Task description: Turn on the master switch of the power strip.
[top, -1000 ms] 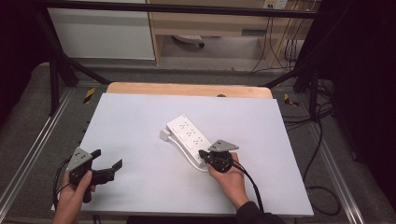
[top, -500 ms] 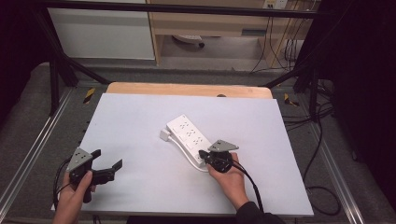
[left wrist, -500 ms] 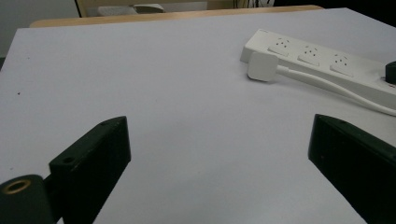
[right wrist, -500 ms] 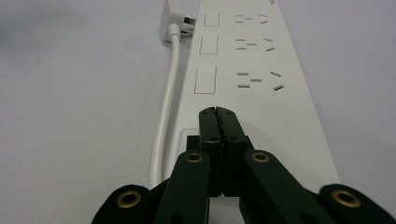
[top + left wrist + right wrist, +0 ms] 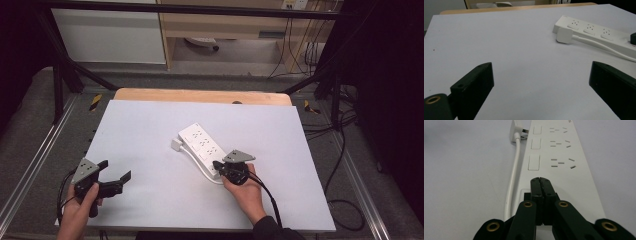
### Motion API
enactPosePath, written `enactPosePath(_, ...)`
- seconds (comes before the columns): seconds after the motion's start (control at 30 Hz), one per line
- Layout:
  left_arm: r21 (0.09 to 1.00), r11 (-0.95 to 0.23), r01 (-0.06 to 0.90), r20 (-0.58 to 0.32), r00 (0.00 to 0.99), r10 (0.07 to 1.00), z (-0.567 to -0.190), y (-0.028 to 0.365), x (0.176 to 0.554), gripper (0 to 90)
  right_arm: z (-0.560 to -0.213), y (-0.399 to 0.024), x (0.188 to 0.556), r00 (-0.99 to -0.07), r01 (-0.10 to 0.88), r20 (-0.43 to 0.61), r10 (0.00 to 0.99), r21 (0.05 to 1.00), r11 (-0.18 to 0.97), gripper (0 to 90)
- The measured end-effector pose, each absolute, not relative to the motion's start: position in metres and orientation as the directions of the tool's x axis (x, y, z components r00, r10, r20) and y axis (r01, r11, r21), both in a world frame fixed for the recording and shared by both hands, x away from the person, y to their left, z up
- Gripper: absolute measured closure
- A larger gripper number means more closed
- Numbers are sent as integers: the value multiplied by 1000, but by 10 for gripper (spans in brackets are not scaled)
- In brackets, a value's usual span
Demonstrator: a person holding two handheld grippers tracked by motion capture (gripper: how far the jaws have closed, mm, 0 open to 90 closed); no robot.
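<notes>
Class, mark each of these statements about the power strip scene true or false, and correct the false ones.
1. The right tongs are shut, with their tips over the near end of the white power strip. True.
2. The left tongs are clamped on the plug. False: their jaws stand wide open with nothing between them, off to the left of the strip.
3. The strip's white plug lies on the table beside the strip's far end. True.
4. A black charger is plugged into the middle socket. False: the sockets in view are empty.
5. The power strip lies on a white tabletop. True.
</notes>
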State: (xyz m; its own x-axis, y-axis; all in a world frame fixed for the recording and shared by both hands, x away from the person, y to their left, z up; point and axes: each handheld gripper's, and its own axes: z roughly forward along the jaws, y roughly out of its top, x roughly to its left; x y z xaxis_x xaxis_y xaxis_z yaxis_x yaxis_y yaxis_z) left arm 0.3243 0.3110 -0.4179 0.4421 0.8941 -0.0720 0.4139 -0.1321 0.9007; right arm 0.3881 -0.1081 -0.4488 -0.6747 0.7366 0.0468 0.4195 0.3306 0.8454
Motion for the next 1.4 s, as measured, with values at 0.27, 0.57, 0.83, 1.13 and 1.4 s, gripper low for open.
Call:
enactPosePath(0.27, 900, -135, 414, -70, 444, 893, -418, 311, 324, 57, -449, -108, 388, -676, 414, 38, 736, 846, 336, 900)
enactPosePath(0.57, 900, -136, 414, -69, 445, 893, -418, 311, 324, 56, -449, -107, 388, -676, 414, 38, 736, 845, 337, 900)
enactPosePath(0.83, 900, -137, 415, -69, 444, 893, -418, 310, 324, 57, -448, -106, 387, -675, 410, 23, 738, 842, 349, 900)
enactPosePath(1.13, 899, -138, 416, -69, 444, 894, -418, 310, 324, 57, -447, -104, 386, -673, 412, 5, 739, 832, 370, 900)
enactPosePath(1.4, 899, -138, 415, -68, 444, 893, -418, 310, 324, 57, -447, -105, 386, -674, 414, 9, 739, 833, 368, 900)
